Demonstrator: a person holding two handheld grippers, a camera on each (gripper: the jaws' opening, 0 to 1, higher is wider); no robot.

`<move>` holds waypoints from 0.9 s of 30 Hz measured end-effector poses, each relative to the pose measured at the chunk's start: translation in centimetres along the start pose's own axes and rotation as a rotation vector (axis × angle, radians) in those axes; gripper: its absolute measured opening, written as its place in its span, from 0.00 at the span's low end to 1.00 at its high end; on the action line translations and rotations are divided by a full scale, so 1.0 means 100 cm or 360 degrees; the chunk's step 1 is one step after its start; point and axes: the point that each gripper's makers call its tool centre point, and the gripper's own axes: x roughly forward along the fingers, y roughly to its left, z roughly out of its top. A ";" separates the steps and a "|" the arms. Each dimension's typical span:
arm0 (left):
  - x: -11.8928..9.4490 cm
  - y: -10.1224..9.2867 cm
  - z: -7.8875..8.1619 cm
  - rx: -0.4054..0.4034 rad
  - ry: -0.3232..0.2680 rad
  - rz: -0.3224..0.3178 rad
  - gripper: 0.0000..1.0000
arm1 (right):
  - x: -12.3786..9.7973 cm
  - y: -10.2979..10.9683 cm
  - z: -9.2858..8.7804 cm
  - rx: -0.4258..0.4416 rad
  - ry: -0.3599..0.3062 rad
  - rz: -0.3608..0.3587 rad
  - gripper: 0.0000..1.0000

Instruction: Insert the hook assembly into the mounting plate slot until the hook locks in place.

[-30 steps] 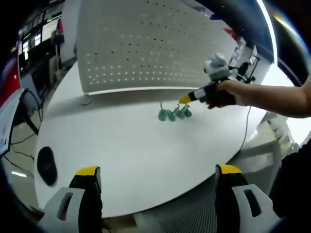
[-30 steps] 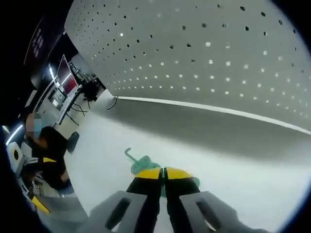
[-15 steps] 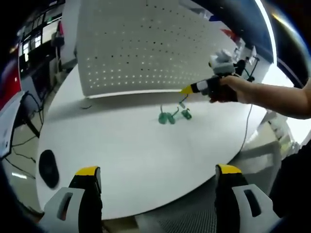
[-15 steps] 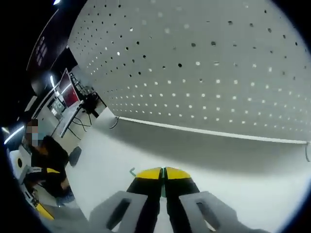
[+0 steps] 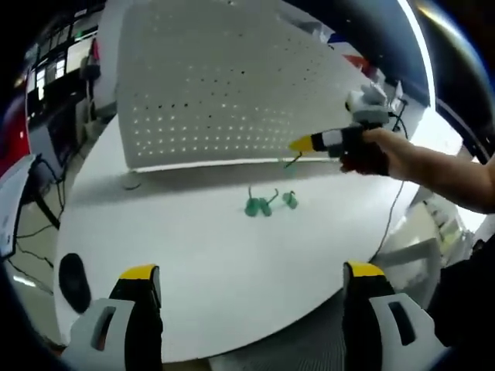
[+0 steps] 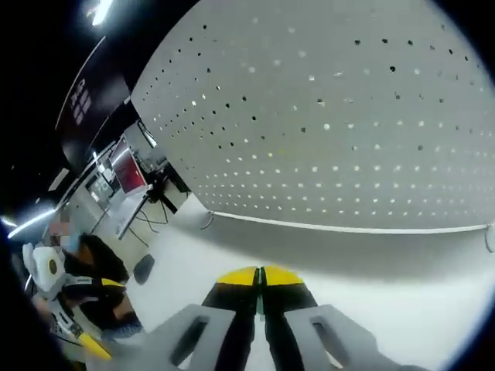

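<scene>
A white pegboard plate (image 5: 224,85) stands upright at the back of the round white table (image 5: 193,263). Two or three green hooks (image 5: 261,205) lie on the table in front of it. My right gripper (image 5: 298,144), held by a hand (image 5: 371,151), hovers above them near the board's lower edge, shut on a green hook (image 5: 288,161) that hangs from its tips. In the right gripper view the yellow-tipped jaws (image 6: 261,276) are pressed together, facing the pegboard (image 6: 348,139). My left gripper (image 5: 251,270) stays open at the table's near edge, holding nothing.
A flat black oval object (image 5: 71,272) lies at the table's left edge. A thin cable (image 5: 133,185) rests by the board's left corner. A seated person (image 6: 89,282) and desks with monitors (image 6: 128,174) are off to the left.
The right gripper has lifted off the table with one green hook and risen toward the pegboard. The remaining hooks stay on the table. The left gripper has not moved.
</scene>
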 end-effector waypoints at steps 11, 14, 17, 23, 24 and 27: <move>0.014 -0.013 0.016 -0.0130 -0.0044 -0.0103 0.90 | -0.025 0.065 -0.007 0.0121 -0.0084 0.0219 0.00; 0.015 -0.018 0.024 -0.0217 -0.0085 -0.0152 0.86 | -0.032 0.086 -0.007 0.0179 -0.0126 0.0300 0.00; 0.016 -0.021 0.029 -0.0259 -0.0110 -0.0190 0.80 | -0.038 0.104 -0.007 0.0196 -0.0159 0.0353 0.00; 0.018 -0.029 0.035 -0.0258 -0.0128 -0.0228 0.73 | -0.043 0.130 -0.008 0.0217 -0.0186 0.0442 0.00; 0.018 -0.030 0.037 -0.0272 -0.0142 -0.0237 0.72 | -0.044 0.134 -0.009 0.0227 -0.0188 0.0457 0.00; 0.018 -0.035 0.042 -0.0322 -0.0168 -0.0287 0.64 | -0.047 0.145 -0.008 0.0229 -0.0215 0.0491 0.00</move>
